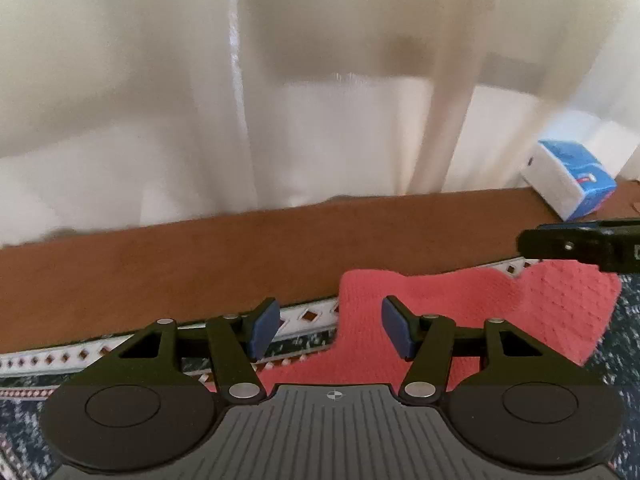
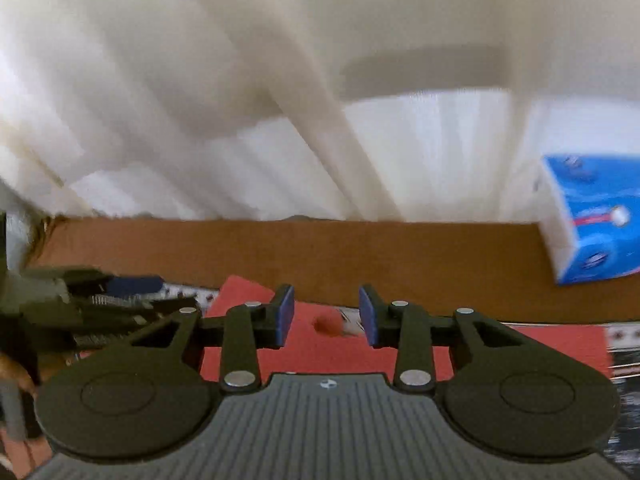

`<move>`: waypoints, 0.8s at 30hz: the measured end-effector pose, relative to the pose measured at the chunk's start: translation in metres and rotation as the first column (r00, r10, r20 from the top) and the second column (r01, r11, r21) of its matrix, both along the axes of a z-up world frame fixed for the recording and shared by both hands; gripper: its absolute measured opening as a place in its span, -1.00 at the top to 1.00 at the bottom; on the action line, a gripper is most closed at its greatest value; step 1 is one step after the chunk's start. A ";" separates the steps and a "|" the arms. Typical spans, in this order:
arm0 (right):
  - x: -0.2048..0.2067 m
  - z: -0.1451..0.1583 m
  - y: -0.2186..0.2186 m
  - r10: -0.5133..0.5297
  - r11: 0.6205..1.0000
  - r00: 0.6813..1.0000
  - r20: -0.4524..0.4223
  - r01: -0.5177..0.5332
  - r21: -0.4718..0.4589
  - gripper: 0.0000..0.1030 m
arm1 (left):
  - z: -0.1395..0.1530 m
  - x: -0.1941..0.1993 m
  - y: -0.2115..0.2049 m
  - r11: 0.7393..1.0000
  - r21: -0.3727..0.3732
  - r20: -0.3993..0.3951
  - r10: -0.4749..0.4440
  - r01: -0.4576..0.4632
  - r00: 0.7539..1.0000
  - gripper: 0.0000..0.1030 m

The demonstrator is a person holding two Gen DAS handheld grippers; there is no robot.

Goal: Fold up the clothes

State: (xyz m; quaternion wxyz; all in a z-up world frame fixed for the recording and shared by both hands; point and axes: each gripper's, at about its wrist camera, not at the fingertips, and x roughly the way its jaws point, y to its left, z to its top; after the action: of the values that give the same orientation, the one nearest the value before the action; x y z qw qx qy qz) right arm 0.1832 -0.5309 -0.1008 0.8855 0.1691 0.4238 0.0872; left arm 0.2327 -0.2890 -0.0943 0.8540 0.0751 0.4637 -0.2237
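A brown desk (image 1: pixel 240 248) stands against pale curtains (image 1: pixel 160 100) — a patterned cloth (image 1: pixel 48 360) covers its near part. The red garment (image 1: pixel 460 300) lies on it beneath both released tongs, left (image 1: pixel 330 328) and right (image 2: pixel 326 316); a blue box (image 2: pixel 592 220) sits far right.

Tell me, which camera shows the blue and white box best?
The right wrist view: the box looms large at the right edge, its blue printing visible though blurred and partly cut off. The left wrist view shows the whole box, but smaller, standing on the brown table before the curtain.
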 end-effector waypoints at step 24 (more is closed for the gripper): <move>0.032 -0.021 0.025 0.097 0.984 0.992 0.077 -0.107 0.142 0.80 | -0.009 0.004 -0.002 0.998 -0.052 0.070 0.023 -0.019 0.997 0.95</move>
State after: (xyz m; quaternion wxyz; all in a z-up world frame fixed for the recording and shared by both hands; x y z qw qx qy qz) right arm 0.2154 -0.5063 -0.1223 0.8794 0.2082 0.3934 0.1690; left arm 0.2372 -0.2905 -0.1035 0.8738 0.0559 0.4282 -0.2238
